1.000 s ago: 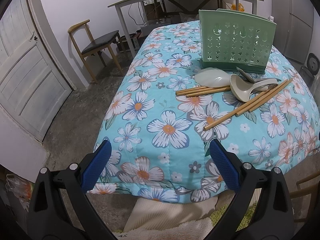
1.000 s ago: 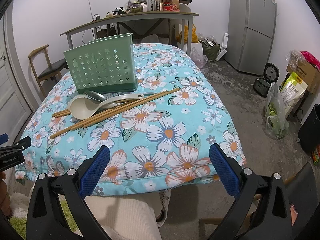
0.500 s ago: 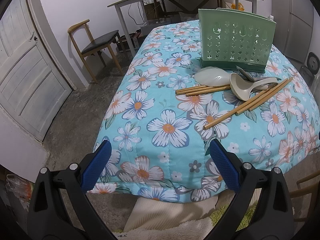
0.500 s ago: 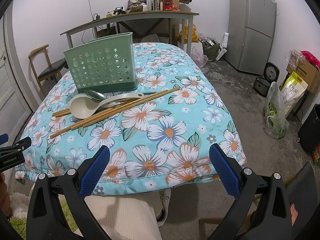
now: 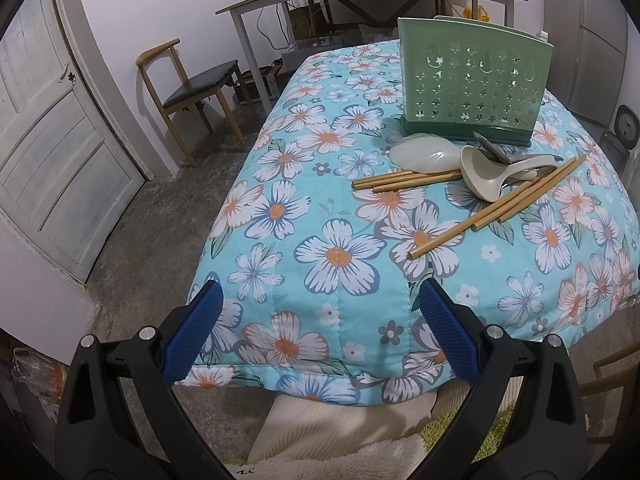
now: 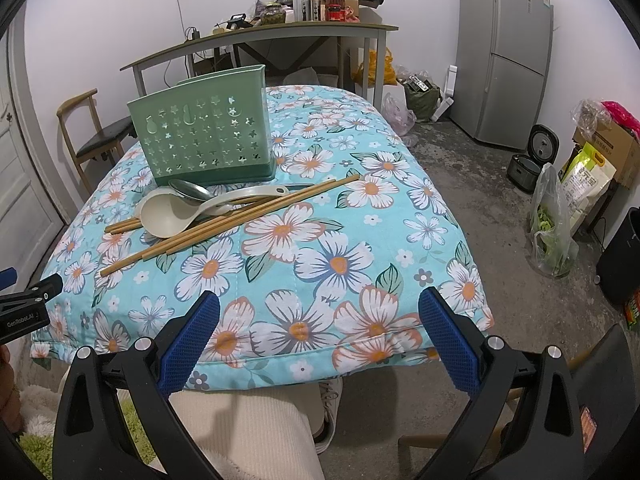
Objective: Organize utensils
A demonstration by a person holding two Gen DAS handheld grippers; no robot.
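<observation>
- Left wrist view: the left gripper (image 5: pixel 318 330) hangs at the near edge of the flowered cloth (image 5: pixel 340 256), fingers spread wide and holding nothing.
- The utensils lie in one heap well ahead and to the right: chopsticks (image 5: pixel 496 208) fanned across the cloth, a cream ladle (image 5: pixel 482 174) on top of them, a pale green scoop (image 5: pixel 424 154) behind, and a metal piece partly hidden under the ladle.
- The green holder (image 5: pixel 472 80) stands upright just behind the heap, and I cannot see anything in it, so sorting looks unstarted.
- Right wrist view: the right gripper (image 6: pixel 318 332) is also wide apart and empty, at the near edge; the heap sits ahead to the left, in front of the green holder (image 6: pixel 204 140).
- Judgement: lift the cream ladle (image 6: pixel 168 214) first, since it pins the chopsticks (image 6: pixel 224 226).
- Grip it by the handle, not the bowl, so it drops upright into the holder.
- Take the chopsticks near one end, a few at a time; on soft cloth they may roll or sink.
</observation>
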